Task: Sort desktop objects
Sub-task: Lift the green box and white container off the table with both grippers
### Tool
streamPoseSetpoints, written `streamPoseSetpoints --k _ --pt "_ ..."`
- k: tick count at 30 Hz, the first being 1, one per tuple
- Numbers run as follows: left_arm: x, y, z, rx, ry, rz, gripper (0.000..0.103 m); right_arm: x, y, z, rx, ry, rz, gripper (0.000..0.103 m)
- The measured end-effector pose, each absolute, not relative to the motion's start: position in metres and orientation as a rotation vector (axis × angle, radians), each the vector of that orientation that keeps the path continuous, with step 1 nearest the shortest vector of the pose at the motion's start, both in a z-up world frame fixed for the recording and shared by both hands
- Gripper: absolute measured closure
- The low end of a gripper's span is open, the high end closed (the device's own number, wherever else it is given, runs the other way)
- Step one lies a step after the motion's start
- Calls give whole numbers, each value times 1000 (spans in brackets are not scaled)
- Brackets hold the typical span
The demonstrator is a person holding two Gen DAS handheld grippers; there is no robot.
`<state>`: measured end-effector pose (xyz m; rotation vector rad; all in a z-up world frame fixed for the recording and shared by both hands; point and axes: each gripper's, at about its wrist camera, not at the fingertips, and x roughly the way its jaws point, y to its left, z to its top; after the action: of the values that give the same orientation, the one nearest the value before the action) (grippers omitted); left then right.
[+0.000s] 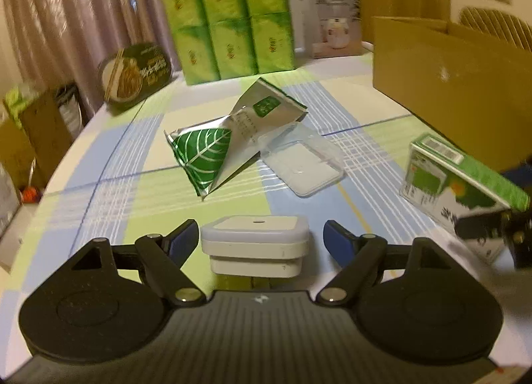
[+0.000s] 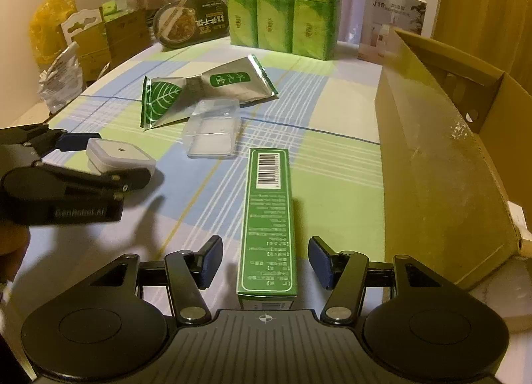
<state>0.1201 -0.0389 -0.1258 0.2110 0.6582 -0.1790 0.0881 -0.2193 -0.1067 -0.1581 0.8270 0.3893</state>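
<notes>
Checked tablecloth [image 2: 206, 204]: left gripper [image 1: 259, 239] gapes around a white square device [image 1: 254, 244], right gripper [image 2: 266, 262] gapes around a green carton [image 2: 267, 217], pads clear.

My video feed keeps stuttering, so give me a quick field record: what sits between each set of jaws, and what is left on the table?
left gripper: jaws open, gaps on both sides of the white square device
right gripper: jaws open either side of the long green carton, pads clear of it
table middle: foil leaf-print pouch, clear plastic case against it
table back: green tissue packs, noodle tray
right side: open cardboard box
</notes>
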Motion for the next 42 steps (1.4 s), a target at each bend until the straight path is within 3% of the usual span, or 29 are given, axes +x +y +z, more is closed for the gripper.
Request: streamPoseSetpoints --k 4,25,26,27,29,42 --pt "126 -32 -126 163 680 -181 39 88 -219 -107 -157 824 389 48" --pt "115 -29 -119 70 700 -210 41 106 -205 -115 -187 852 381 48" --pt "115 -29 -119 71 698 -210 41 107 -204 -117 -193 862 378 51" --pt "114 -30 -119 73 696 -209 41 108 -203 -118 -195 868 376 62" --pt "114 -30 -118 76 691 -206 41 109 -203 -119 -208 875 366 75" --pt "102 -31 -106 77 665 -216 41 87 -207 -91 -188 808 367 75"
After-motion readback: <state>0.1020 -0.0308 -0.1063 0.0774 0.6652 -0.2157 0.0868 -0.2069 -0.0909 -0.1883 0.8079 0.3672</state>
